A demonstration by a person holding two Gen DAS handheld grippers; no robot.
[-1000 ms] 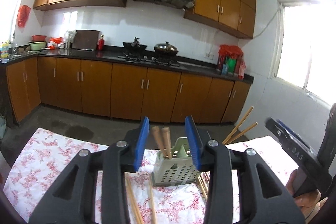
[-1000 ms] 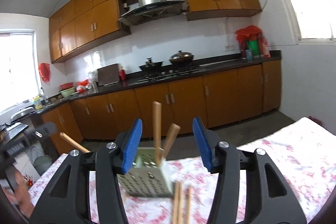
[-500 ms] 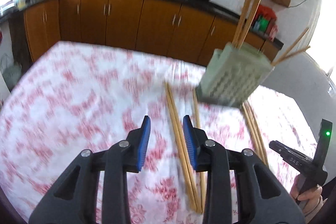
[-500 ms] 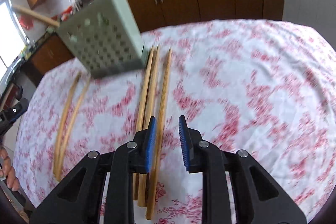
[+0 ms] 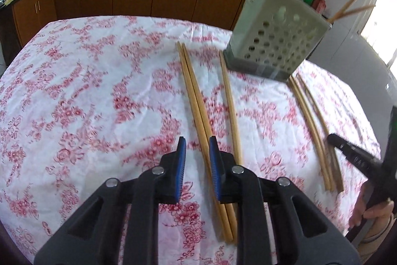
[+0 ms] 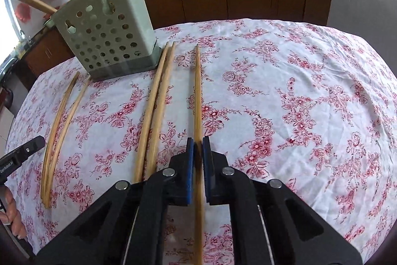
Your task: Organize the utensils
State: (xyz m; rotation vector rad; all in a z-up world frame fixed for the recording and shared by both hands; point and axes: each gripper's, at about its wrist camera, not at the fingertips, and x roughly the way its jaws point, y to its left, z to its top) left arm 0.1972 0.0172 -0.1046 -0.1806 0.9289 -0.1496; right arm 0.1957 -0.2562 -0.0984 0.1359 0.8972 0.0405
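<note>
My right hand-held gripper (image 6: 197, 148) pinches one chopstick (image 6: 197, 91); the left hand-held gripper (image 5: 197, 150), just closing, isn't gripping yet. Next, I lift it into the holder (image 6: 109, 41).

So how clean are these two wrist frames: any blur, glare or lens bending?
Left wrist view: motion-smeared tablecloth and holder, blown-out window at right. Right wrist view: sharper cloth; the chopstick smears between the right gripper pads. Both: fisheye bowing at the edges, dark corners.

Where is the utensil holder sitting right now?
The utensil holder stands on the floral tablecloth at the table's far edge, upper left in the right wrist view, with chopsticks lying on both sides.
</note>
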